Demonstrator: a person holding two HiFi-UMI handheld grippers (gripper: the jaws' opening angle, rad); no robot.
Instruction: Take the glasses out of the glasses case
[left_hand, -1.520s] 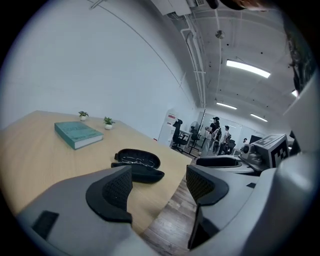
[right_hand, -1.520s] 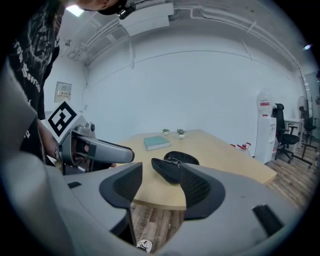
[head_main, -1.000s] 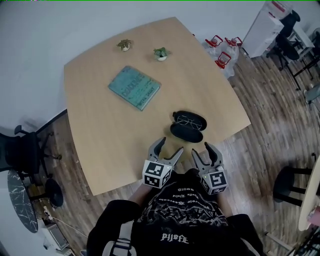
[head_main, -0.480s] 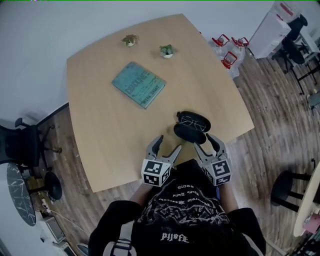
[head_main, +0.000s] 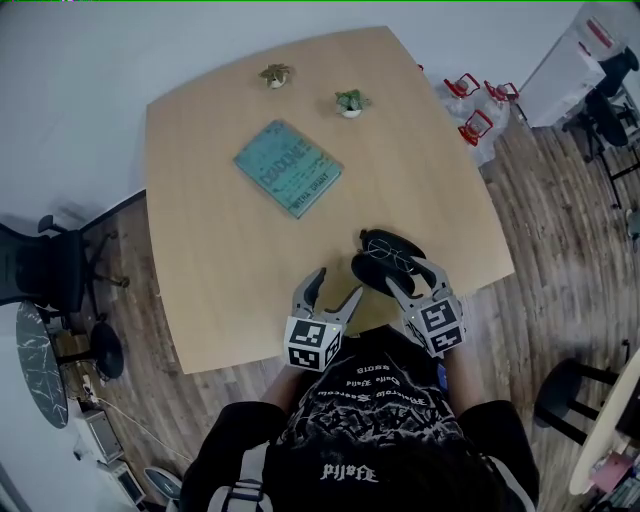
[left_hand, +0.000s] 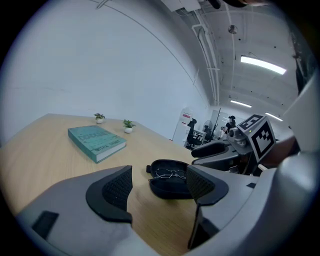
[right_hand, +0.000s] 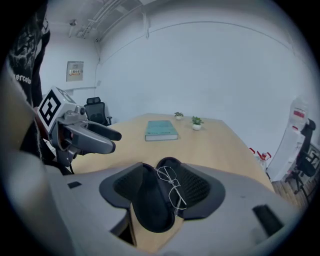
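The surface (head_main: 220, 250) is pale wood with rounded corners. On it a teal book (head_main: 288, 168) lies toward 11 o'clock from the glasses case (head_main: 372, 272), which sits close to the near edge at about 5 o'clock from the middle. The case is a black clamshell, open, with both halves flat on the wood.

The right claw (head_main: 418, 281) has its jaws wide apart with the near end of the case between them, closed on nothing. The left claw (head_main: 338, 287) is also wide open and empty, just beside the case at its 9 o'clock.

This looks like the reach for the pick. The case is light and would likely slide, so the left claw should pin the empty near half first. The right claw should then narrow and come down on the bridge or a temple, not the lenses, closing gently and lifting straight up clear of the rim.

The glasses (head_main: 388, 257) are thin, wire-framed, with clear rounded lenses. They lie in the half of the case farther from the person and look flexible and easy to bend.
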